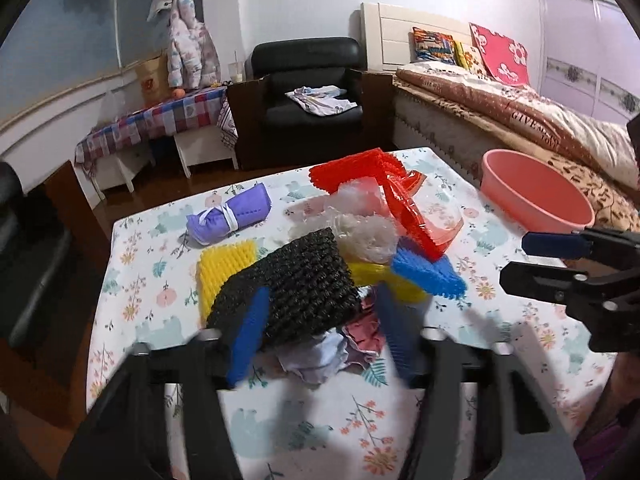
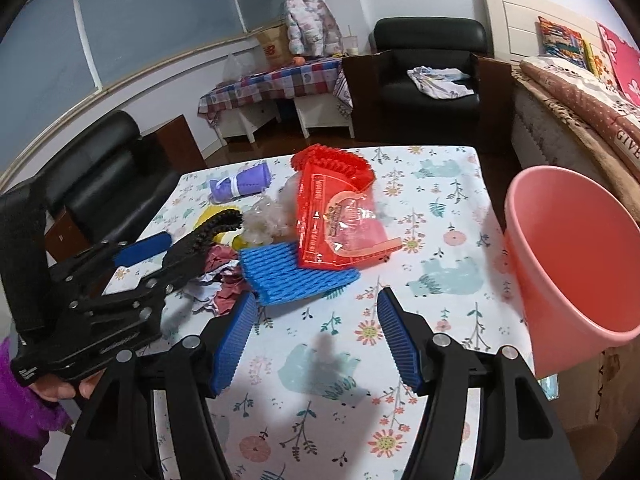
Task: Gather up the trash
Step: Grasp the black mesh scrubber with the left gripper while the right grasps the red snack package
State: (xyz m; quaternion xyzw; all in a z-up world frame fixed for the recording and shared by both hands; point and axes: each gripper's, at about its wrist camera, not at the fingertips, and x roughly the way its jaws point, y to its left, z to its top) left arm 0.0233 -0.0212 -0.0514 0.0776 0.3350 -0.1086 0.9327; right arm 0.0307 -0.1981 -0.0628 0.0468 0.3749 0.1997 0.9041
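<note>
Black foam net (image 1: 292,288) sits between left gripper (image 1: 320,320) pads atop the table (image 1: 520,380) pile, contact unclear; right gripper (image 2: 316,332) hangs wide, empty, beside pink bin (image 2: 572,248).

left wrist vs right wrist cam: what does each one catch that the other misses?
Left wrist only: the black foam net seen flat, between the left gripper's fingers, and most of the yellow net under it.
Right wrist only: the left gripper from the side, and the person's hand on it.
Both: blue net, red packaging, purple roll, pink basin, floral table.
</note>
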